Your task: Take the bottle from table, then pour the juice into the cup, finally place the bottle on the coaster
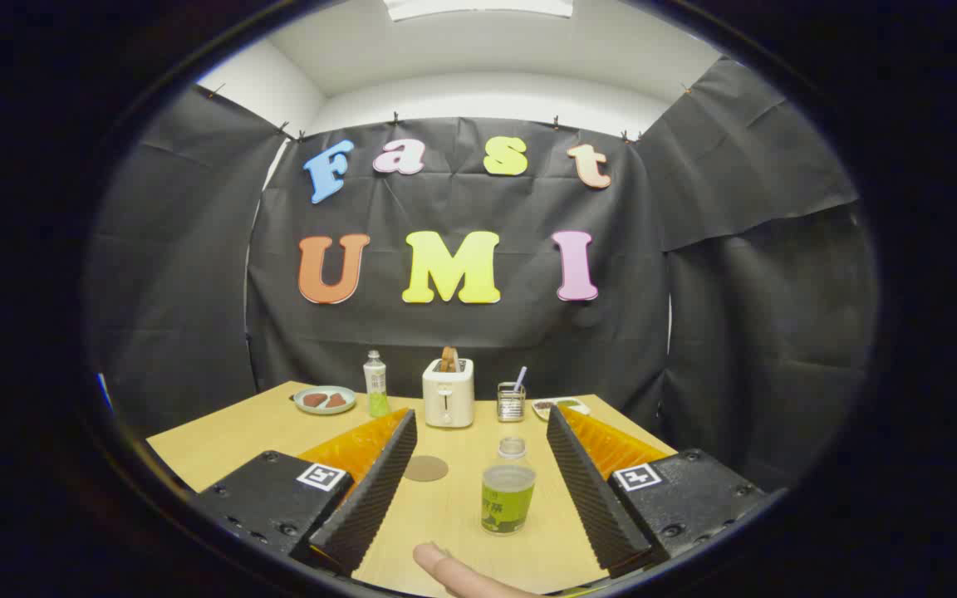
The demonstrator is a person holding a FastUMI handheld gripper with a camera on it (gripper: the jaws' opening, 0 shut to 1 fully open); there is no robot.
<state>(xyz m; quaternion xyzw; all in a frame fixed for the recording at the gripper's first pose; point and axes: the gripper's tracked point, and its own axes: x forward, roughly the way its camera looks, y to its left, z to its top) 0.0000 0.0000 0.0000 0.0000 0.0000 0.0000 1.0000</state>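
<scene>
Gripper view: hand-held gripper spread wide; bottle upright between fingers, untouched; coaster just beside.

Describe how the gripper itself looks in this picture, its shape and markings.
The gripper has two wedge-shaped fingers with ribbed inner faces, spread wide open. Each sits on a black block with screws and a square black-and-white marker on top. A bare fingertip shows below them, with no sleeve in sight.

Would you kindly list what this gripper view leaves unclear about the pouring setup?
- Clear plastic cup: its lower part sits behind the green-labelled juice bottle.
- Bottle's cap: cannot be made out.
- Food on the far white plate: too small.
- Open gripper: finger bases cut off.
</scene>
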